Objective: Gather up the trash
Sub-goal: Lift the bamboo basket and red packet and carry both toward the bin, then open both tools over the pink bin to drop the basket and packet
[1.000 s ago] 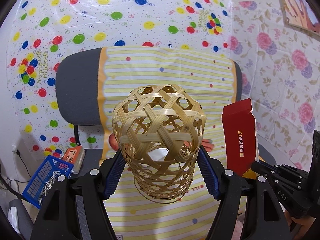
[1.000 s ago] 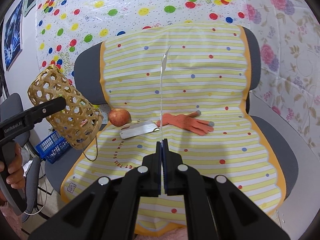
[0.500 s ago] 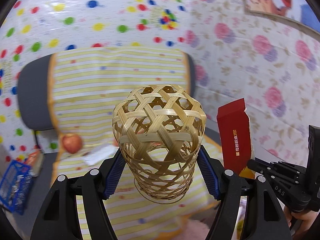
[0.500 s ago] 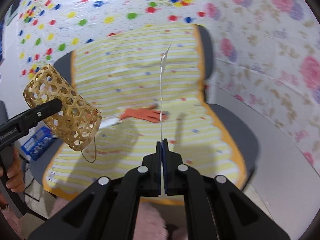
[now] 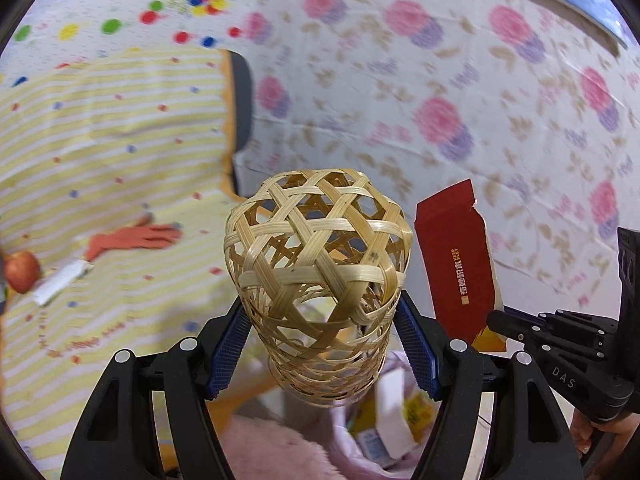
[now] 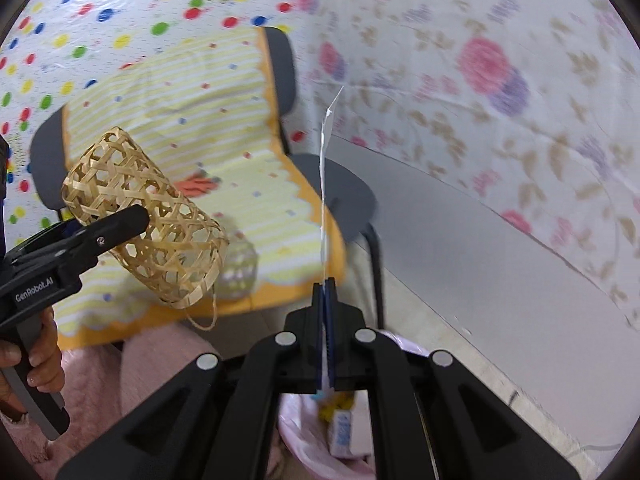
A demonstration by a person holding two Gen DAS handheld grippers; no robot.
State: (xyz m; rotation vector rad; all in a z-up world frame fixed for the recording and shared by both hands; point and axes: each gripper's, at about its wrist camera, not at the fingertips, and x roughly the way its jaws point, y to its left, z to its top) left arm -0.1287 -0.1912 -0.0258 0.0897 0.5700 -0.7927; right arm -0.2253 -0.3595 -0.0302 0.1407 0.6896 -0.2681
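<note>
Left wrist view: the left gripper has its blue pads pressed wide on the sides of the woven basket, held closed end forward, open end back toward the camera, presumably to tip it out; beside it the right gripper pinches the red envelope by its lower edge, flat and upright; below both, a pink bag with cartons in it, I'd judge the target; on the chair, well apart, a glove, an apple and a white strip lie uncollected. Right wrist view: jaws clamped shut on the envelope, seen edge-on; the bag sits right under the tips, clear air between; the chair seat's rim is close on the left, bare grey floor to the right.
</note>
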